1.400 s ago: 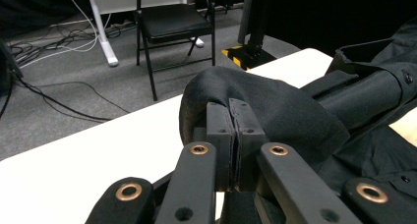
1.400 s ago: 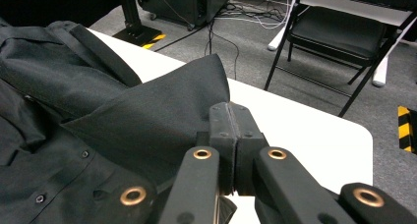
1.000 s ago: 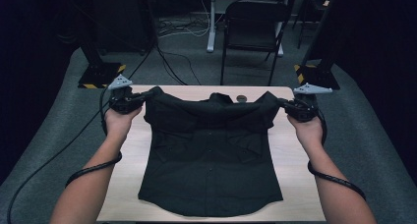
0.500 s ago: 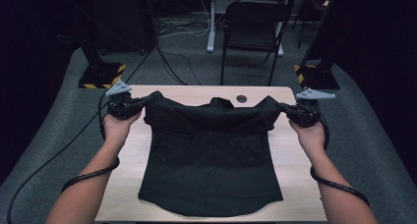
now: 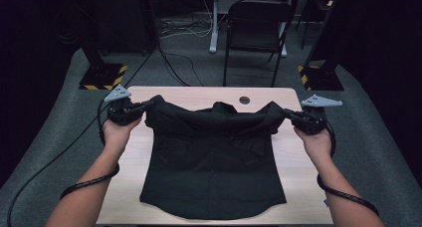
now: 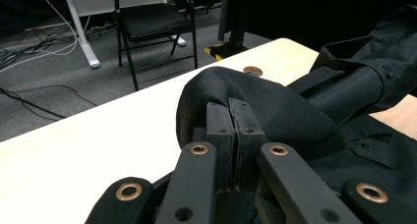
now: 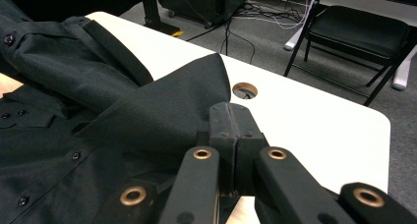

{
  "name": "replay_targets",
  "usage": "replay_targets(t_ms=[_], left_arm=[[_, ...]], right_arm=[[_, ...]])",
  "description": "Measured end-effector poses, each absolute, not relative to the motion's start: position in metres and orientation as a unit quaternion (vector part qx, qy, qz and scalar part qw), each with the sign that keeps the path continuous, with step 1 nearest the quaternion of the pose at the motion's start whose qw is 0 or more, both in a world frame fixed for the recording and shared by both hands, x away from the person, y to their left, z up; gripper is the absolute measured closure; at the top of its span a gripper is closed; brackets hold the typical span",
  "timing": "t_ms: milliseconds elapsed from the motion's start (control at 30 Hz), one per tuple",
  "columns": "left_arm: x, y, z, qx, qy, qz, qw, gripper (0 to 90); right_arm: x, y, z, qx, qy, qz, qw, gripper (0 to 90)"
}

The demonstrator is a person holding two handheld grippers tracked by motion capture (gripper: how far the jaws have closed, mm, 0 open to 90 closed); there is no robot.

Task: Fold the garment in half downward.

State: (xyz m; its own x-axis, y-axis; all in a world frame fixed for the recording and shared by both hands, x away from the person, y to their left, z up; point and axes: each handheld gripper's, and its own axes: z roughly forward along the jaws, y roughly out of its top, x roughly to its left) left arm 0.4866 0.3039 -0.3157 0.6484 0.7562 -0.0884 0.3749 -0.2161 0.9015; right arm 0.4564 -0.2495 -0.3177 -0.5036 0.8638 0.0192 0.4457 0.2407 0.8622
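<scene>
The black shirt lies front-up on the table, collar toward the far edge, hem toward the person, long axis running near to far; the left gripper pinches 1 sleeve end, the right gripper the other, both lifted slightly off the wood; the dark cloth hides its folds and the pinched edges.

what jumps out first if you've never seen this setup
A black shirt lies spread across the middle of the pale wooden table, its top edge lifted. The left gripper and right gripper each pinch a sleeve end at the table's far corners. An empty black chair stands beyond the table.
</scene>
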Motion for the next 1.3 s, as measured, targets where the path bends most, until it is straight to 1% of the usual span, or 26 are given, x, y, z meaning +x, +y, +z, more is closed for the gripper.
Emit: replay_targets(t_ms=[1300], left_arm=[[0.457, 0.304, -0.320, 0.765, 0.350, 0.183, 0.509, 87.9]], right_arm=[[0.428, -0.254, -0.326, 0.426, 0.756, 0.442, 0.228, 89.7]])
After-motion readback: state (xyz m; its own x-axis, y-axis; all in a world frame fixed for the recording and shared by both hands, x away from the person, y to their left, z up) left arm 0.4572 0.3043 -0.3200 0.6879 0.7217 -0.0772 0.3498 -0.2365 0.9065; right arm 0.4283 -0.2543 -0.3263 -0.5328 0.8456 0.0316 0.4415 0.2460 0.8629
